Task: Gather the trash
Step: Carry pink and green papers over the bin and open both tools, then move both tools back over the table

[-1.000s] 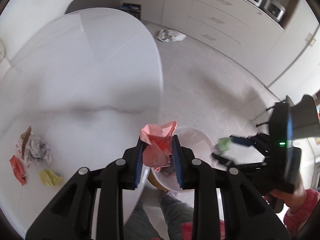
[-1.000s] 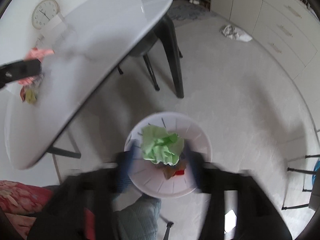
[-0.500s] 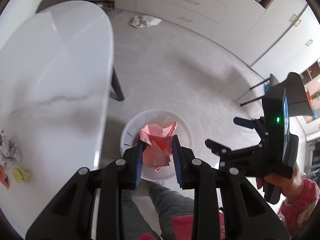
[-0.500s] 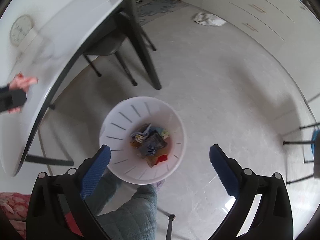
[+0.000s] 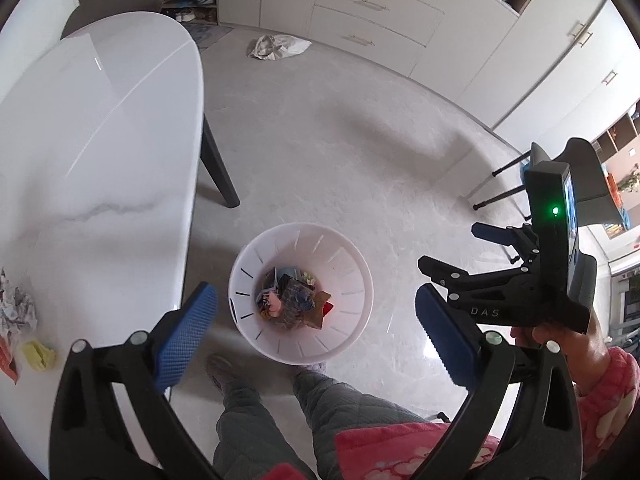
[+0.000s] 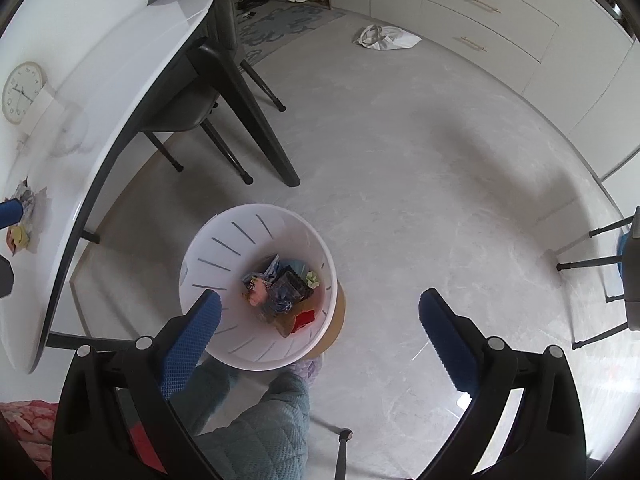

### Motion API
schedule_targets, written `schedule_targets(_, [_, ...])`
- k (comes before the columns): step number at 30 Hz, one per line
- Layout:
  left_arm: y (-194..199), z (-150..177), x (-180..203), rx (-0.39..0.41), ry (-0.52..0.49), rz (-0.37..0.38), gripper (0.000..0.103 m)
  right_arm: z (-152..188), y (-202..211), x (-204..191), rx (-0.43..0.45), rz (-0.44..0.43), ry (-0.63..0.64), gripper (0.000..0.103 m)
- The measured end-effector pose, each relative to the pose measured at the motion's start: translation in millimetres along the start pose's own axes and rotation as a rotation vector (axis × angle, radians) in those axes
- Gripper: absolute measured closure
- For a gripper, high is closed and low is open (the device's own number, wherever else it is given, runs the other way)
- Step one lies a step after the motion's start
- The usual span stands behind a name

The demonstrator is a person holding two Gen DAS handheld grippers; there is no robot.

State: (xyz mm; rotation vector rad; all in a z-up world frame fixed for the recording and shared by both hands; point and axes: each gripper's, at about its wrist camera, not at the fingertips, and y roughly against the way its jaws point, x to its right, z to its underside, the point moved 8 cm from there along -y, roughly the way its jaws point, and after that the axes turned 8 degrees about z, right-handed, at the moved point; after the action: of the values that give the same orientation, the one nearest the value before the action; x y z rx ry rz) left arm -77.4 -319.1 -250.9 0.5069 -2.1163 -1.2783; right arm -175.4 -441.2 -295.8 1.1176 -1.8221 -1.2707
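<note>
A white slotted bin (image 5: 256, 256) (image 6: 208, 236) stands on the floor under both grippers, holding mixed trash. In it lie a pink paper wad (image 5: 274, 308) (image 6: 256, 294) and a green wad (image 6: 313, 279). My left gripper (image 5: 314, 300) hangs above the bin, its jaws opening wide with nothing between them. My right gripper (image 6: 320, 300) (image 5: 450, 246) is open and empty, over the bin's right edge. On the white table (image 5: 100, 160) lie a crumpled printed paper (image 5: 16, 308), a yellow wad (image 5: 38, 354) and a red wrapper (image 5: 6, 360).
The table's dark leg (image 5: 218, 172) stands just behind the bin, with a chair (image 6: 188, 108) tucked under the table. A white bag (image 5: 276, 46) lies on the floor near the cabinets (image 5: 380, 8). The person's legs (image 5: 320, 408) are in front of the bin; chair legs (image 6: 588, 256) at right.
The left gripper swung from the table to above the bin, then opened; the pink wad now lies in the bin. The right gripper let the green wad drop in and opened.
</note>
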Motion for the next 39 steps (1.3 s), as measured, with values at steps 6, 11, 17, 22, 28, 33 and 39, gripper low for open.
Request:
schedule_targets(6, [24,-2,-16,0.041,0.038,-0.029,0.008,-15,10,-27,0.022,-0.019,0.057,0.005])
schedule_targets(11, [56,-2,-45,0.100,0.080,-0.077,0.008,-41,33,-72,0.078,-0.052,0.133,0.005])
schedule_targets(17, [108,10,-105,0.181,0.156,-0.172,0.008,-73,65,-155,0.157,-0.138,0.269,0.005])
schedule_targets(22, [143,40,-167,0.217,0.256,-0.243,0.008,-87,78,-232,0.183,-0.215,0.385,0.005])
schedule_targets(28, [173,85,-237,0.234,0.398,-0.295,0.008,-89,84,-315,0.181,-0.316,0.481,0.005])
schedule_targets(33, [192,122,-294,0.229,0.498,-0.335,0.008,-89,82,-366,0.159,-0.361,0.536,0.005])
schedule_targets(39, [206,148,-333,0.224,0.563,-0.344,0.008,-89,73,-422,0.131,-0.385,0.600,0.005])
